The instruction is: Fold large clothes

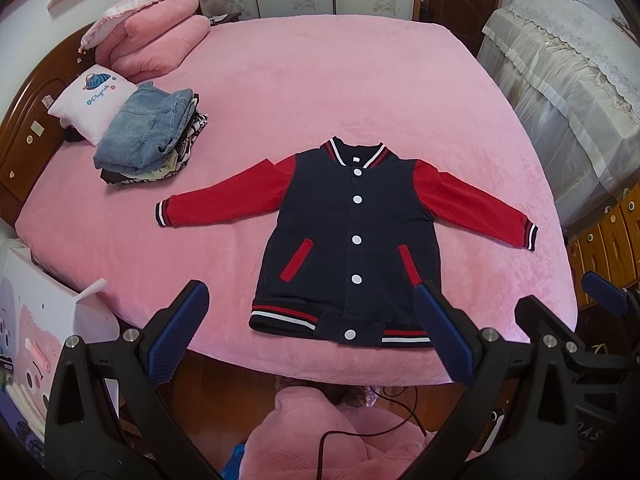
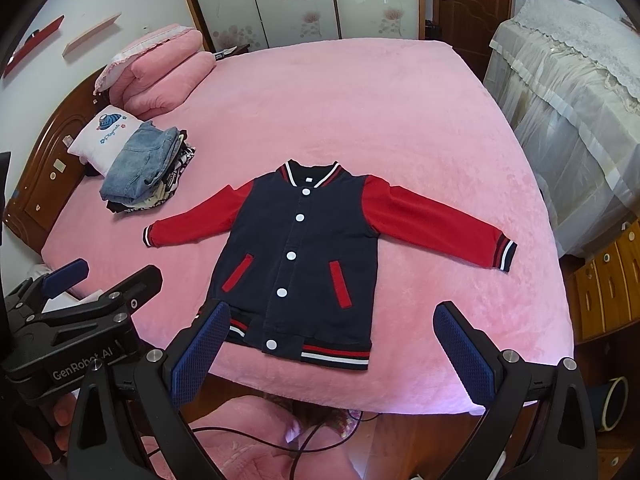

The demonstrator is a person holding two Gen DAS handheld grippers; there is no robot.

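A navy varsity jacket (image 1: 352, 240) with red sleeves and white snap buttons lies flat, front up, on the pink bed (image 1: 320, 80), sleeves spread out, hem near the front edge. It also shows in the right wrist view (image 2: 304, 248). My left gripper (image 1: 308, 332) is open and empty, held above the bed's front edge just short of the hem. My right gripper (image 2: 332, 348) is open and empty, also above the front edge by the hem. The right gripper shows at the right of the left wrist view (image 1: 568, 300); the left gripper shows at the left of the right wrist view (image 2: 108, 276).
A stack of folded clothes topped with jeans (image 1: 148, 132) sits at the bed's left, beside a white pillow (image 1: 92, 100) and pink folded quilts (image 1: 152, 36). A lace-covered piece of furniture (image 1: 568, 80) stands right of the bed. A cable (image 2: 260, 440) runs below.
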